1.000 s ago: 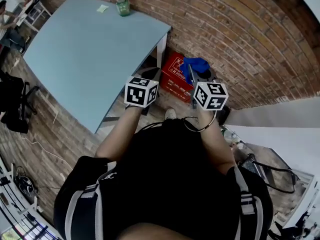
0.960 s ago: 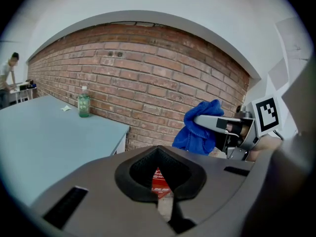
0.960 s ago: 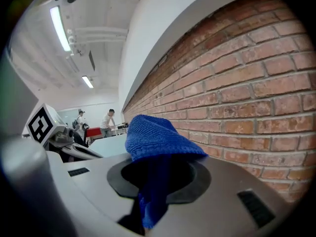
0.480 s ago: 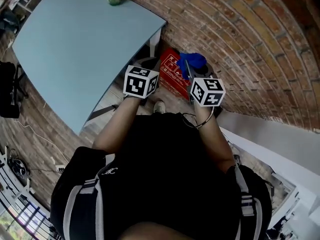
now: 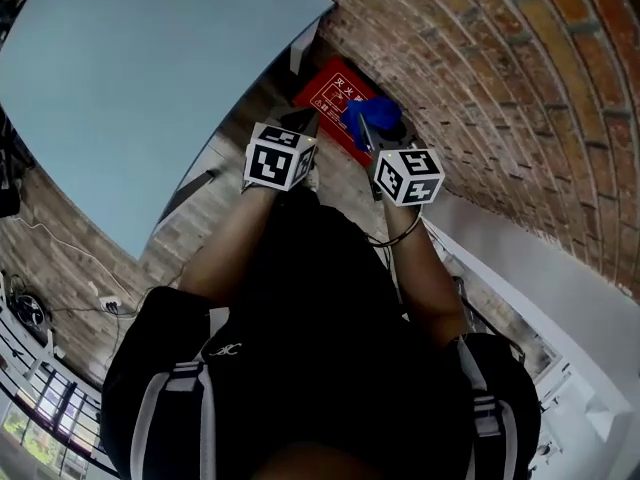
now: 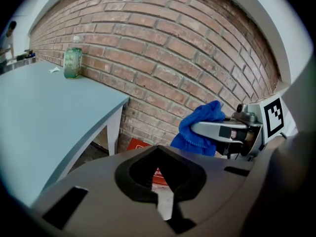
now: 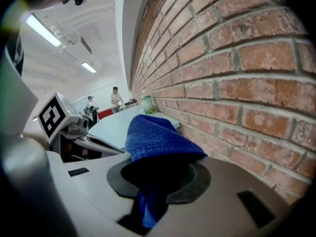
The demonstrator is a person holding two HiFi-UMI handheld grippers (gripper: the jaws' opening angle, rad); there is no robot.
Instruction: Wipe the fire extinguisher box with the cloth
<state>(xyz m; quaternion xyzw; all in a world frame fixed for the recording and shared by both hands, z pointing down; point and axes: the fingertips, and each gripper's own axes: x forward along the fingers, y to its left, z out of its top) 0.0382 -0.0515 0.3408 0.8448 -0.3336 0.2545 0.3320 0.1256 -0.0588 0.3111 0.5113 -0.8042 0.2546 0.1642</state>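
Blue knit cloth point(image 7: 159, 132), bunched, is clamped in R tongs point(image 7: 157, 179), near red rectangular fire extinguisher box point(image 5: 330, 96). Box sits on floor against rough brick wall point(image 5: 480, 78), beside smooth pale-blue surface point(image 5: 120, 78). L tongs point(image 6: 160, 184) are closed, empty.

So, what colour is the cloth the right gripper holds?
Blue cloth, best in the right gripper view.

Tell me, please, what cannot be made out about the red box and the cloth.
- Print on the box: too small, head view.
- Most of it: behind the left hand-held gripper, left gripper view; absent from the right one.
- Whether the cloth touches the box: unclear, head view.
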